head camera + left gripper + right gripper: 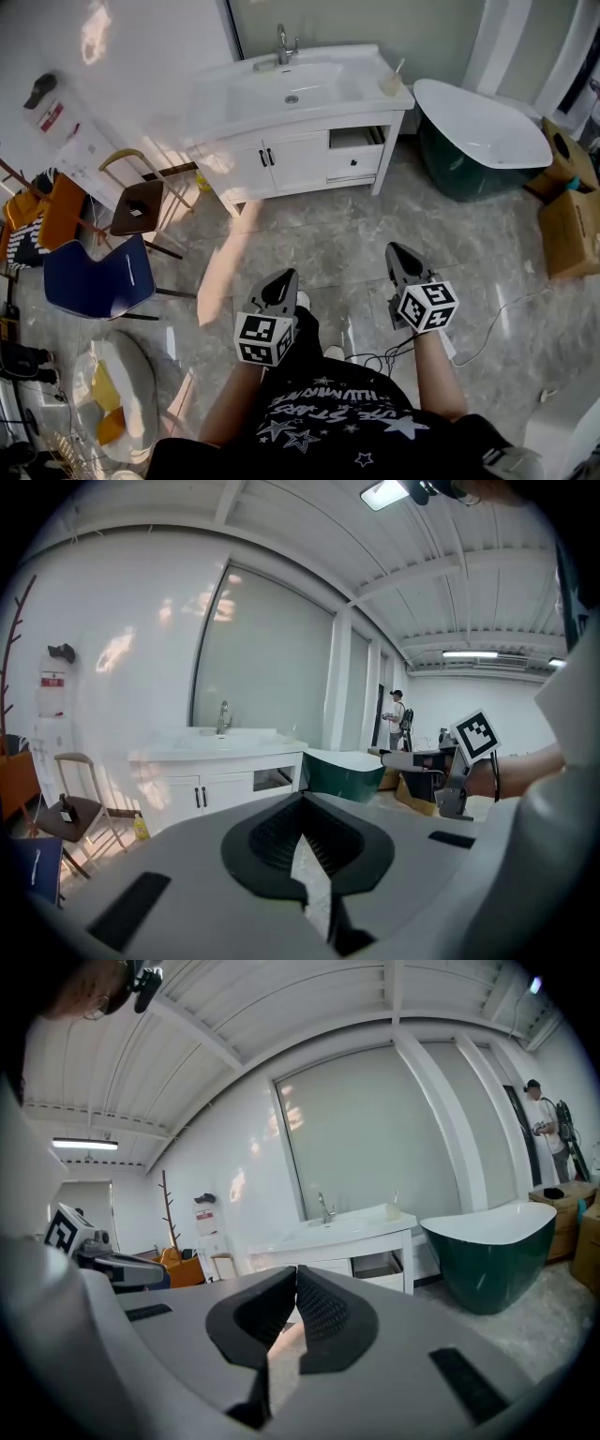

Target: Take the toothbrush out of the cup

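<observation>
A pale cup [390, 83] with a toothbrush [398, 67] leaning out of it stands at the right end of the white vanity counter [221, 105], far ahead of me. In the right gripper view the cup [395, 1207] is a small shape on the counter's right end. My left gripper [280, 279] and right gripper [397, 249] hover over the marble floor, well short of the vanity. Both point toward it, shut, with nothing between the pads. The left gripper's tips [302, 799] and the right gripper's tips [296, 1269] each meet in their own views.
A dark green bathtub [478, 131] stands right of the vanity, with cardboard boxes [572, 225] beyond it. A blue chair [98, 277] and a brown stool [139, 202] are at the left. A cable [487, 328] lies on the floor. A person [544, 1119] stands far off at the right.
</observation>
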### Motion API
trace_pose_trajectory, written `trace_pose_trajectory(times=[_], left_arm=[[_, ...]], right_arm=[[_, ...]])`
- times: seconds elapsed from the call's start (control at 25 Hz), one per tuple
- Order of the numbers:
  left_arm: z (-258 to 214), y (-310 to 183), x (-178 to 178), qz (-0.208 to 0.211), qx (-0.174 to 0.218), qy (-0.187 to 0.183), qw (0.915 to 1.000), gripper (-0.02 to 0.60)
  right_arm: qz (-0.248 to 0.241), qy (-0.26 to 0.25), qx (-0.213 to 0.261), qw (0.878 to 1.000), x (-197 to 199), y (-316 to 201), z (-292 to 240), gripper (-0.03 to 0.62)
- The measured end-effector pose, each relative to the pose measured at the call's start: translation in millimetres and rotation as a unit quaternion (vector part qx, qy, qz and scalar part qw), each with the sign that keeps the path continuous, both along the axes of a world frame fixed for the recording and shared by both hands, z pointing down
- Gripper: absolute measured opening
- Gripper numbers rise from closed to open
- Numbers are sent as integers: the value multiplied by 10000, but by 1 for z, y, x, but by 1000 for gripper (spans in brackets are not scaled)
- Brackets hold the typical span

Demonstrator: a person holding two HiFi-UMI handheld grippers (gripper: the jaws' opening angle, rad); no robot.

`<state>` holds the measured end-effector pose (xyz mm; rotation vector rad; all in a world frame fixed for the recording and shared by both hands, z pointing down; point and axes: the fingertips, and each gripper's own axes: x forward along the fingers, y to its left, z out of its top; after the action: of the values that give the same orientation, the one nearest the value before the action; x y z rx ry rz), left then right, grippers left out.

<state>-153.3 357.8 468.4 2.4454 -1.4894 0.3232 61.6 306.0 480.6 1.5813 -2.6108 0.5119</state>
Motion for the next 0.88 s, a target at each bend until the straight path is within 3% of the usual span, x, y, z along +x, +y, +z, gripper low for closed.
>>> trace_pose_trajectory(times=[0.24,0.36,0.52,0.68,0.88], left_arm=[[9,-35,5,122,-112,22,9999,15],[15,-66,9,209,-144,82,9996,15],[25,-117,12,306,-245,148,9991,15],[34,-181,17,467,-357,186,9981,15],[35,-248,14,602,-450,148,9971,15]], right_arm=[[144,-107,-221,9996,4,-28,10,24],[238,-58,-295,9993,9,-50,16,135],[262,-23,-442,9987,12,-90,26,224],[234,-54,-707,9972,11,-143,34,274],[387,-71,-697,9968,6,-210,25,284]])
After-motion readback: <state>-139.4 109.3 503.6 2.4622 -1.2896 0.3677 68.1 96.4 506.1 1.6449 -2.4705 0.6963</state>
